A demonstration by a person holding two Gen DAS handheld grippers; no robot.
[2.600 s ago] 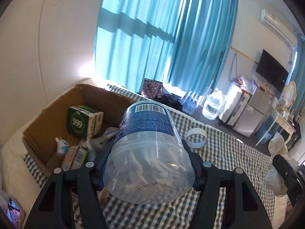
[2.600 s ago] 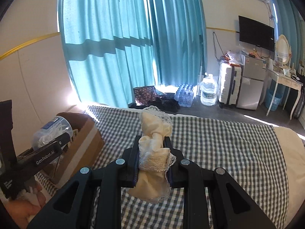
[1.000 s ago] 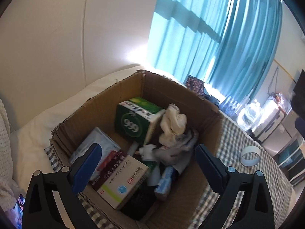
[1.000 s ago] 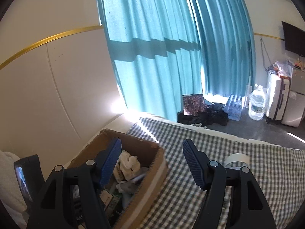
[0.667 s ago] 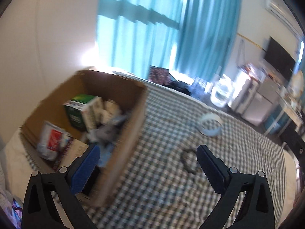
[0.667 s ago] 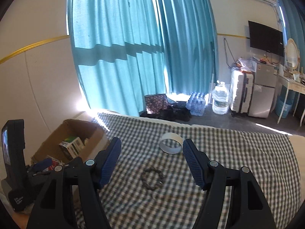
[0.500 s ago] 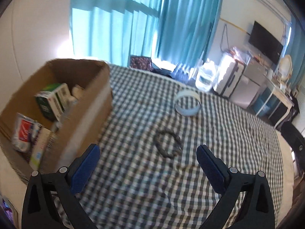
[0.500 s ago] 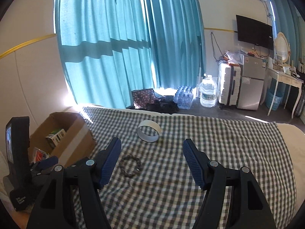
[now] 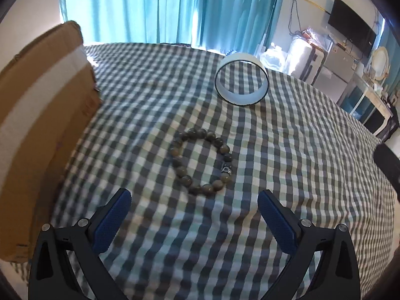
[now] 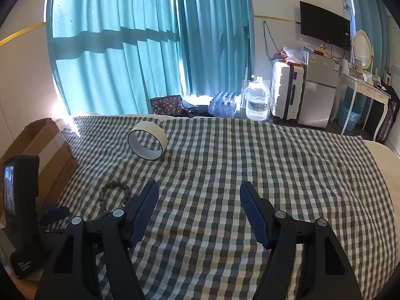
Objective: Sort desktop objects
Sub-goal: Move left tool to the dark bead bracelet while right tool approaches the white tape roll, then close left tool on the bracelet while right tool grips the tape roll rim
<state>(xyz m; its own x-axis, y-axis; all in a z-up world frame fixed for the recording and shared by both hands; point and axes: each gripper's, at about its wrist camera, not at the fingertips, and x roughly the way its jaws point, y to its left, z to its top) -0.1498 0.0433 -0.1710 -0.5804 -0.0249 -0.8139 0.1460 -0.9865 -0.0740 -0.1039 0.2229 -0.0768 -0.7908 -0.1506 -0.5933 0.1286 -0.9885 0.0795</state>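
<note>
Having been emptied at the cardboard box [image 9: 42, 115], both the left gripper [image 9: 193, 211] and right gripper [image 10: 198, 203] are now held wide open and empty over the bed [image 9: 300, 150], the left one aimed at the bead bracelet [image 9: 202, 161], leaving it and the tape roll [image 9: 241, 82] to be sorted.

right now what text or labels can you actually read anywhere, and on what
Nothing reads clearly.
Left gripper's black handle: small pale print near its base, too blurred to read.
Cardboard box: faint red marking on its side, illegible.
Water jug: label too small.
Tape roll and bead bracelet: no text visible.

Backlit curtains [image 10: 140, 45] (fisheye edges, slight blur)
</note>
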